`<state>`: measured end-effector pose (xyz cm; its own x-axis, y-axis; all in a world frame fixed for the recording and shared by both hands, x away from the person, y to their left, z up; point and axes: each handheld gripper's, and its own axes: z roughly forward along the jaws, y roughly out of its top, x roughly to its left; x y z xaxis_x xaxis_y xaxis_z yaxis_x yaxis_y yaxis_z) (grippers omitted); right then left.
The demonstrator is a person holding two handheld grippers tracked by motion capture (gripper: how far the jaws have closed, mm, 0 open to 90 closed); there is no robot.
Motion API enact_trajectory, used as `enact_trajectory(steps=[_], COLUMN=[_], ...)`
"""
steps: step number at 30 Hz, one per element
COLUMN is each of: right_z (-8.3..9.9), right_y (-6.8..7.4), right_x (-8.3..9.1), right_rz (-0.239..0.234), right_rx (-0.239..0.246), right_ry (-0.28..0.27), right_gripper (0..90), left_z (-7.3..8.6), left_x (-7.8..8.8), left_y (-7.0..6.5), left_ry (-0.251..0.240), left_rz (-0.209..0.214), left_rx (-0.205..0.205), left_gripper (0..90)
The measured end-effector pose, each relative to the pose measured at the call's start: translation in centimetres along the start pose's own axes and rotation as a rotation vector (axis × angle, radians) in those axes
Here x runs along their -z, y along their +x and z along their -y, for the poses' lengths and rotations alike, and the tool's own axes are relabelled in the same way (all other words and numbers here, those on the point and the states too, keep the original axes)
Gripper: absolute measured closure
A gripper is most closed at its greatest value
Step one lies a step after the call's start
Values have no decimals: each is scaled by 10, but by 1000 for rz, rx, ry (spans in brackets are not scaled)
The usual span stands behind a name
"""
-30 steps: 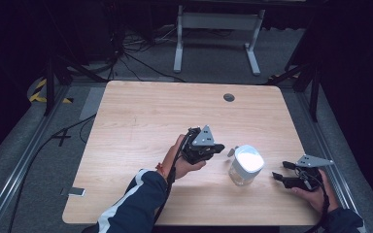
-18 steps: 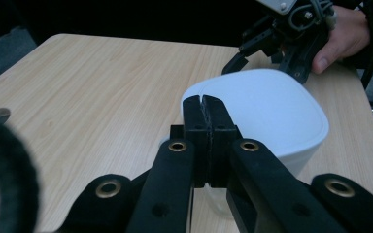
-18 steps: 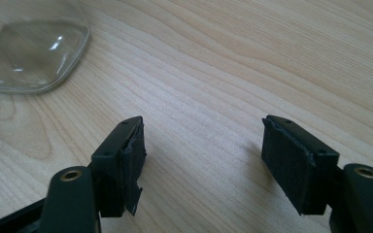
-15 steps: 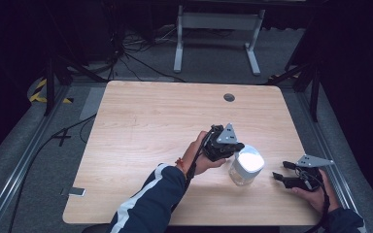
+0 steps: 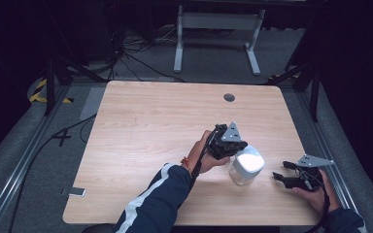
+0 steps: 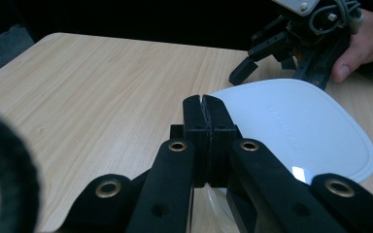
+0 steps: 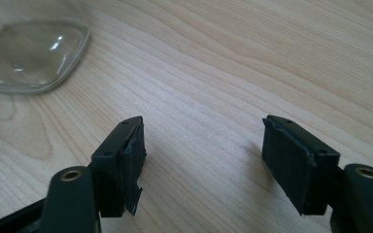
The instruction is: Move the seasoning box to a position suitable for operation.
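Observation:
A clear jar [image 5: 243,175] with a white lid [image 5: 248,160] stands on the wooden table [image 5: 150,126] toward its front right. My left gripper [image 5: 236,151] is shut with nothing between its jaws, its tips over the lid's near-left edge. In the left gripper view the closed jaws [image 6: 205,104] sit just in front of the white lid [image 6: 296,126]; whether they touch it I cannot tell. My right gripper [image 5: 281,171] rests to the right of the jar, open and empty. In its own view the right gripper [image 7: 204,141] is low over the bare wood, the jar's clear base [image 7: 29,48] at top left.
A round cable hole [image 5: 229,97] is set in the table's far side. Beyond the table stands a grey metal frame [image 5: 213,29]. Cables [image 5: 53,138] run over the floor at the left, and a small flat object [image 5: 73,191] lies by the front-left corner.
My left hand has carried its shut gripper to the right, from the table's middle up to the jar's lid. The right gripper and the jar have stayed put.

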<state>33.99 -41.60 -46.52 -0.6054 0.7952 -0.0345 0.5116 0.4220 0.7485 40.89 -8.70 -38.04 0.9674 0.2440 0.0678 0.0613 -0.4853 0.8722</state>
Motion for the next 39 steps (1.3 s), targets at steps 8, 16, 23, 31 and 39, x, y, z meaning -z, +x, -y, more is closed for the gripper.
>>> enact_trajectory(steps=[8, 16, 23, 31, 39], right_z=[-1, -17, -42, -70, -87], right_y=[0, 8, 32, 65, 78], right_x=[1, 21, 49, 57, 53], right_rz=[0, -51, -142, -209, -196], right_rx=[-2, 43, 102, 199, 226], right_ry=[15, -49, -180, -190, -187], right_gripper=[319, 626, 814, 897, 898], left_z=[1, 3, 2, 5, 5], left_x=[-1, -1, -2, -3, -3], left_y=[1, 5, 5, 6, 6], left_ry=[-5, -13, -8, -4, -2], left_rz=[-5, -10, -19, -32, -35], left_rx=[-2, 7, 0, 5, -9], left_gripper=[899, 899, 899, 899, 898])
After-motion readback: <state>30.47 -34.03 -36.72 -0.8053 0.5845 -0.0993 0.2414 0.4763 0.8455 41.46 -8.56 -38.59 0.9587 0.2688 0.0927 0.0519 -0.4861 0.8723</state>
